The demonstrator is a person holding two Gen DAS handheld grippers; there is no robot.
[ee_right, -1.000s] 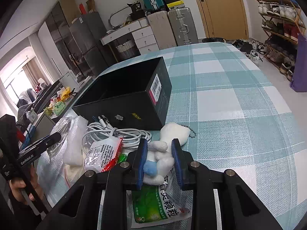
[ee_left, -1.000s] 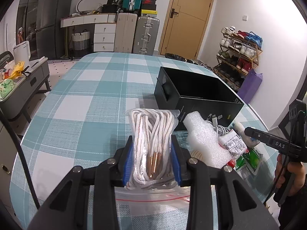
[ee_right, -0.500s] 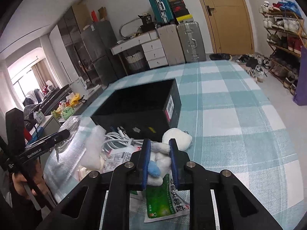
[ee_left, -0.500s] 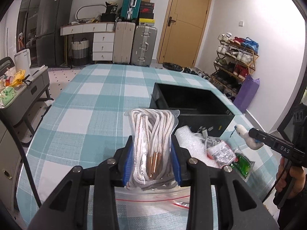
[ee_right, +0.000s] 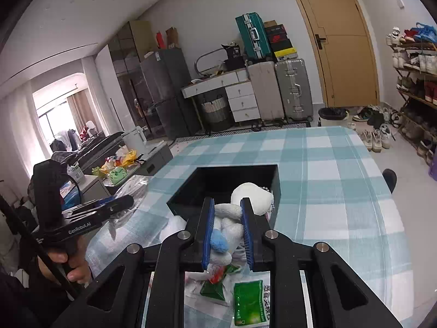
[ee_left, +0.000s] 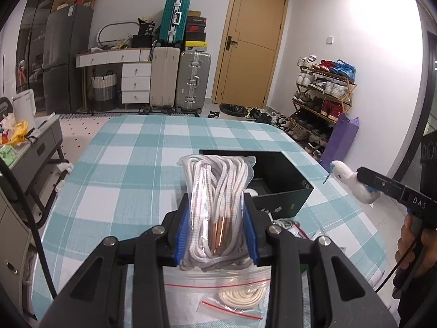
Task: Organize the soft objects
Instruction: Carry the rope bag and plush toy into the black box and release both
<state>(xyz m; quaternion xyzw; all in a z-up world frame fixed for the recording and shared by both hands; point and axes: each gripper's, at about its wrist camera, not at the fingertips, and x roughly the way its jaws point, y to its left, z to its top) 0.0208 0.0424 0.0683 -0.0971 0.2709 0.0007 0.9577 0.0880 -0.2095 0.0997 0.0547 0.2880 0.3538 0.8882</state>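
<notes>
The left tongs (ee_left: 217, 227) hold a clear plastic bag of white woven cord with copper tips (ee_left: 217, 205), with the blue pads pressed on both sides of the bag. The bag stands up long-ways between the pads, and its top end points at the open black cardboard box (ee_left: 284, 195). The right tongs (ee_right: 228, 232) are squeezed tight on a small white fluffy toy with a blue patch (ee_right: 232, 218), and its round head sticks out past the tips. Both things are up in the air, above the blue and white checked surface (ee_left: 125, 169). The box sits near the right edge of the surface, just ahead of both tongs and lower than them. I think the toy is nearer the box, because its head looks as if it is already over the near wall in the right view. So the right hand (ee_left: 412, 248) likely goes first, forward and down, and then lets go. Another clear zip bag with a cream coil (ee_left: 240, 295) lies flat under the left tongs. Green packets with Chinese writing (ee_right: 250, 303) lie under the right tongs. One tong handle reads "DAS" and the other reads "GenRobot.AI".
</notes>
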